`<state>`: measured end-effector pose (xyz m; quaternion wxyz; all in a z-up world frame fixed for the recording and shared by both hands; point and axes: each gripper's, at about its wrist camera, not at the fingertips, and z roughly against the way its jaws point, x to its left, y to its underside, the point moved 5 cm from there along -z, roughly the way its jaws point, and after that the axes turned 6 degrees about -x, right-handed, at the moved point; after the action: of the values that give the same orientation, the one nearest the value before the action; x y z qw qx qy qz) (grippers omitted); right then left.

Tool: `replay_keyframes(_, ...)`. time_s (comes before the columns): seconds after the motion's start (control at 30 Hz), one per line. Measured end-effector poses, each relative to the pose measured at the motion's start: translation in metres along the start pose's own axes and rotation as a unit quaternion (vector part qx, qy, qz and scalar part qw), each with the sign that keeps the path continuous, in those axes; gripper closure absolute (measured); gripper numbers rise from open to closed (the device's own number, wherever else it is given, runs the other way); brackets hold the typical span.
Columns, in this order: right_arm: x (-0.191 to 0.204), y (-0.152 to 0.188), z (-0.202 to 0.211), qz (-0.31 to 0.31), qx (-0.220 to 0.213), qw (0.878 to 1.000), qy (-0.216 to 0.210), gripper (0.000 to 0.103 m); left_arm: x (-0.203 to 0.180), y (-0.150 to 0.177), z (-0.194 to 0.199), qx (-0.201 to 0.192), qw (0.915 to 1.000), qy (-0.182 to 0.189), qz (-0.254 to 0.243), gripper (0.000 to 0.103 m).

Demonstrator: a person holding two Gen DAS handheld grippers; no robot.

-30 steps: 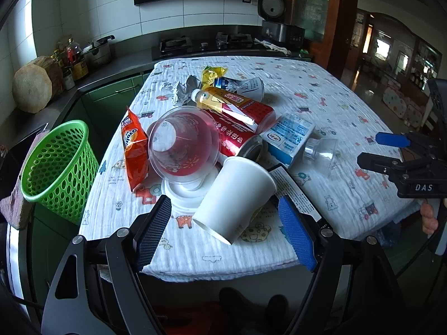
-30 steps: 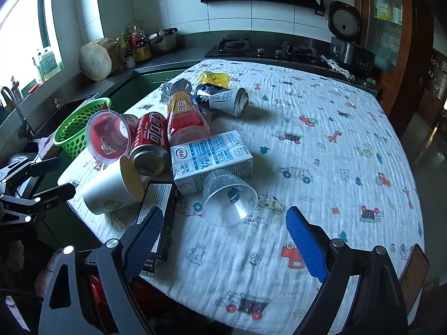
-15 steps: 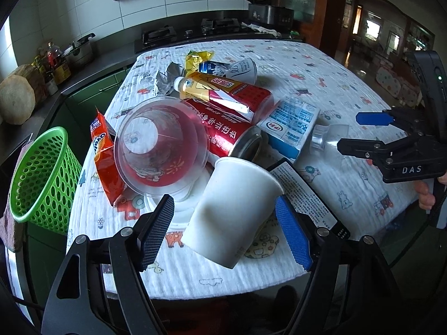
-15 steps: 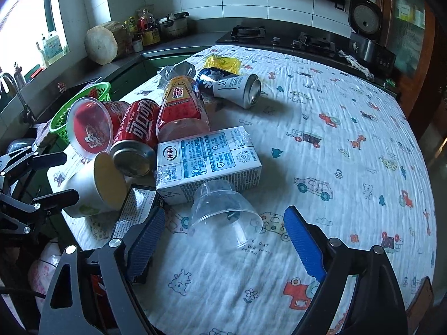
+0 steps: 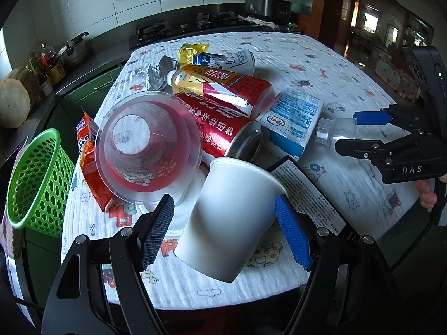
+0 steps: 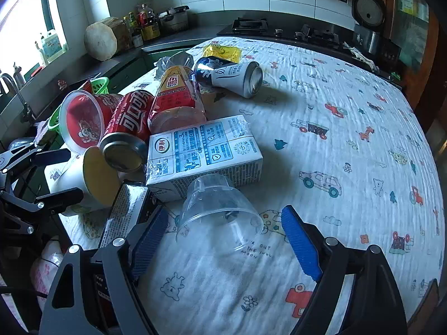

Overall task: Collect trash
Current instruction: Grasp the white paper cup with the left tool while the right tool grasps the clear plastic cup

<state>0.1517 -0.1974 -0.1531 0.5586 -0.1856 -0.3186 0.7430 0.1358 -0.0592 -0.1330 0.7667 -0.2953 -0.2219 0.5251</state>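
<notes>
Trash lies heaped on the cartoon-print tablecloth (image 6: 349, 128). A white paper cup (image 5: 232, 217) lies on its side between the pads of my left gripper (image 5: 223, 203), which is open, with a gap at the left pad. A clear plastic cup (image 6: 220, 215) lies upside down between the pads of my right gripper (image 6: 225, 212). Its jaws are closing, with a gap on both sides of the cup. Behind them are a red cola can (image 5: 223, 128), a tea bottle (image 5: 218, 83), a milk carton (image 6: 204, 150), a red-tinted plastic cup (image 5: 148, 145) and an orange snack packet (image 5: 89, 162).
A green mesh basket (image 5: 33, 178) stands off the table's left edge. A black printed box (image 5: 310, 195) lies under the paper cup. Farther back are a blue-white can (image 6: 232, 75), a yellow wrapper (image 6: 222, 51) and crumpled foil (image 5: 157, 72). The counter and stove (image 6: 279, 30) lie beyond.
Both grippers have come down and forward, so each cup now sits between its pads. The right gripper's jaws have narrowed slightly.
</notes>
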Motion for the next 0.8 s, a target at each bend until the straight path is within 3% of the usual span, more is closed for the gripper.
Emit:
replay_keyframes(0.3, -0.002, 0.006, 0.001, -0.006, 0.002, 1.000, -0.016, 0.038, -0.006, 0.005, -0.007, 0.013, 0.9999, 0.001, -0.007, 0.028)
replay_keyframes(0.37, -0.002, 0.007, 0.003, -0.007, 0.001, 1.000, -0.020, 0.041, -0.008, 0.006, -0.008, 0.014, 0.9999, 0.001, -0.009, 0.032)
replay_keyframes(0.5, -0.003, 0.008, 0.008, -0.008, -0.006, 1.000, -0.026, 0.042, -0.013, 0.006, -0.006, 0.009, 0.9997, -0.015, -0.016, 0.034)
replay_keyframes(0.8, -0.002, 0.003, 0.032, -0.011, -0.023, 0.999, -0.036, 0.043, -0.007, 0.004, 0.012, -0.005, 0.9998, -0.014, 0.011, 0.054)
